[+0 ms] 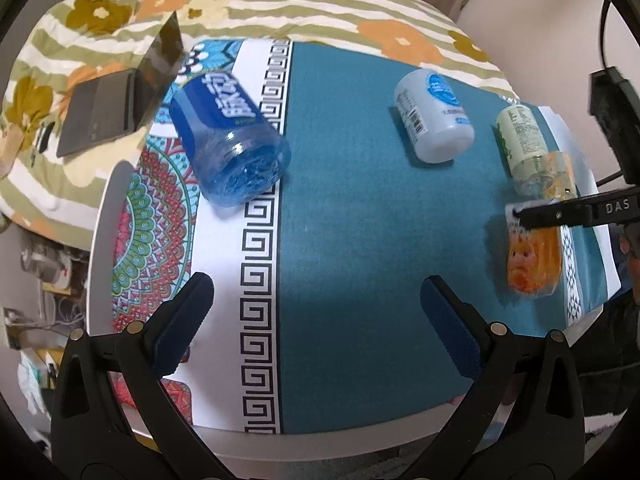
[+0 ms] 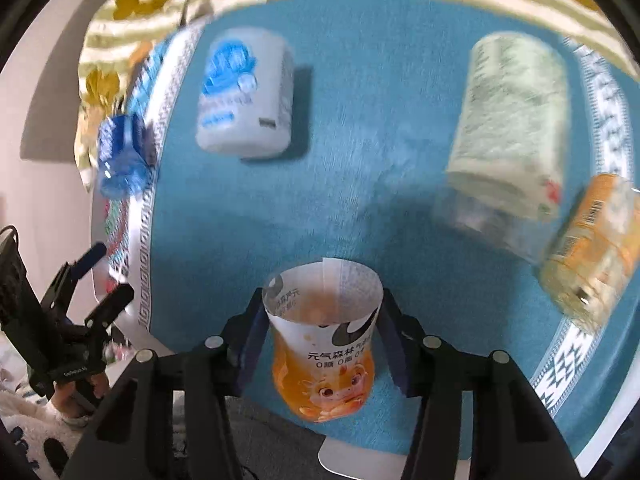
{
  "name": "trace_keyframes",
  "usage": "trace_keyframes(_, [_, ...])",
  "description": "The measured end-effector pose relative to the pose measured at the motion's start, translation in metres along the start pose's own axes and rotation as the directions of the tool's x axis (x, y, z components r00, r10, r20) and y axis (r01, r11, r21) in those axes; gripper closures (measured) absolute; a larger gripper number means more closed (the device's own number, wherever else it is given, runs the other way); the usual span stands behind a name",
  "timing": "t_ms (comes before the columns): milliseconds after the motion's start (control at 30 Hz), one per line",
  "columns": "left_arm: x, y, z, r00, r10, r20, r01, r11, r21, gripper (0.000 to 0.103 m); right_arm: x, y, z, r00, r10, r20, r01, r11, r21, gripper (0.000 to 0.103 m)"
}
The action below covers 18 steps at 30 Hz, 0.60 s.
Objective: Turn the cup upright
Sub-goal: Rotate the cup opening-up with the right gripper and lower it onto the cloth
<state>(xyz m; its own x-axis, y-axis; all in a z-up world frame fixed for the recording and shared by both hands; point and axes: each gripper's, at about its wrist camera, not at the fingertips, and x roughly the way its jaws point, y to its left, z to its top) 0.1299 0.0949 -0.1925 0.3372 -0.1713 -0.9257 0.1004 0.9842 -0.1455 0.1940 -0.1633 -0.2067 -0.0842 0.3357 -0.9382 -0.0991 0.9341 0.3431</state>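
The right gripper (image 2: 322, 340) is clamped on the orange cup (image 2: 325, 344), its open mouth facing away from the camera, over the teal cloth (image 2: 360, 160) at 6 o'clock. At 11 lies a white cup (image 2: 246, 96), at 2 a green-labelled cup (image 2: 512, 120), at 3 another orange cup (image 2: 592, 248). The left gripper (image 1: 316, 312) hovers with fingers spread apart, holding nothing; a blue cup (image 1: 230, 140) lies at its 11.
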Motion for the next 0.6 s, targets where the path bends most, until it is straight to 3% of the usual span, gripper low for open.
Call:
trace_keyframes(67, [-0.005,-0.003,0.001,1.0,-0.006,0.01,0.006,1.0,0.004,0.0,-0.018,0.0,-0.012,0.993,-0.009,0.116,0.005,0.999,0.033,0.055])
trace_keyframes(133, [-0.008,-0.006,0.002,1.0,-0.012,0.015,0.012,1.0,0.01,0.0,-0.033,0.002,-0.025,0.961,-0.033,0.275,0.012,0.997,0.081,0.055])
trace_keyframes(200, [-0.009,-0.011,0.003,1.0,-0.006,0.013,0.006,1.0,0.024,0.0,-0.043,0.007,-0.041,0.889,-0.104,0.447,0.049,0.99,0.132,0.054])
trace_keyframes(267, [-0.011,-0.014,0.004,1.0,0.0,0.018,-0.001,0.999,0.042,0.0,-0.043,0.011,-0.053,0.814,-0.158,0.56,0.064,0.981,0.184,0.054])
trace_keyframes(367, [-0.012,-0.019,0.002,1.0,0.002,0.026,-0.004,0.998,0.069,0.0,-0.035,0.017,-0.06,0.725,-0.229,0.65,0.108,0.969,0.221,0.054])
trace_keyframes(433, [-0.01,-0.022,-0.001,1.0,0.016,0.025,-0.019,0.996,0.092,0.0,-0.027,0.02,-0.06,0.681,-0.263,0.683,0.132,0.962,0.239,0.054])
trace_keyframes(500, [-0.009,-0.024,-0.003,0.999,0.032,0.02,-0.034,0.994,0.105,0.0,-0.029,0.01,-0.058,0.654,-0.274,0.705,0.124,0.958,0.257,0.054])
trace_keyframes(600, [-0.007,-0.025,-0.006,0.999,0.034,0.014,-0.036,0.994,0.104,0.0,-0.022,0.007,-0.056,0.647,-0.284,0.708,0.114,0.954,0.278,0.054])
